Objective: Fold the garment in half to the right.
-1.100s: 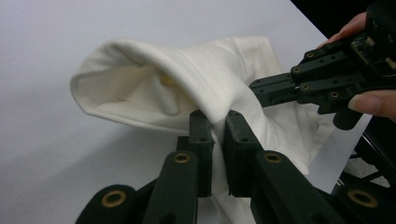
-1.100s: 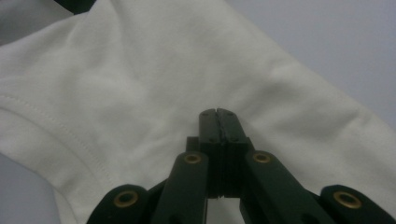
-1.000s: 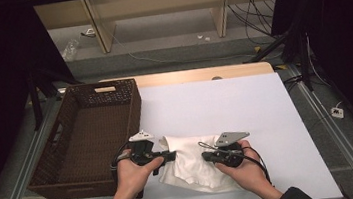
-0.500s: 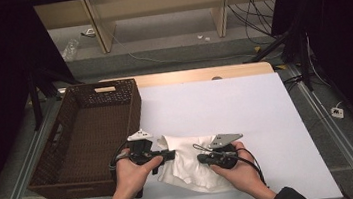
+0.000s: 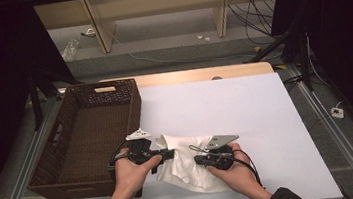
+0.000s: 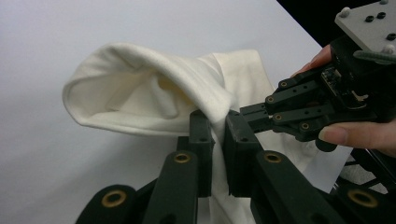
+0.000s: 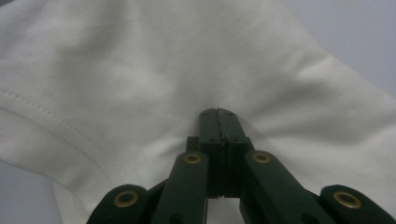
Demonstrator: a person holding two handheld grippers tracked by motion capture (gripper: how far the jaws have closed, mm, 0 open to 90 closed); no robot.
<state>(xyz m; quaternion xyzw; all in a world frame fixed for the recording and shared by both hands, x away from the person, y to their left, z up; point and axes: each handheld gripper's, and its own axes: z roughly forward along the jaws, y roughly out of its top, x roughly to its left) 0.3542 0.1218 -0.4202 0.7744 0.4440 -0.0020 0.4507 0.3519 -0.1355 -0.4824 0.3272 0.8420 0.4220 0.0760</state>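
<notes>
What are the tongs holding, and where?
Both tongs pinch the white garment: left tongs on a raised fold at its left side, right tongs on its right side.

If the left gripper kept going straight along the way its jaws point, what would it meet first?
Probably the right gripper: the left gripper, shut on a fold of the white garment, points across the cloth at the other's jaw tips, which sit just ahead. Depth between them is unclear.

Left claw [image 5: 166, 154] and right claw [image 5: 197, 159] face each other, jaws clamped, beside the basket [image 5: 88, 134].
</notes>
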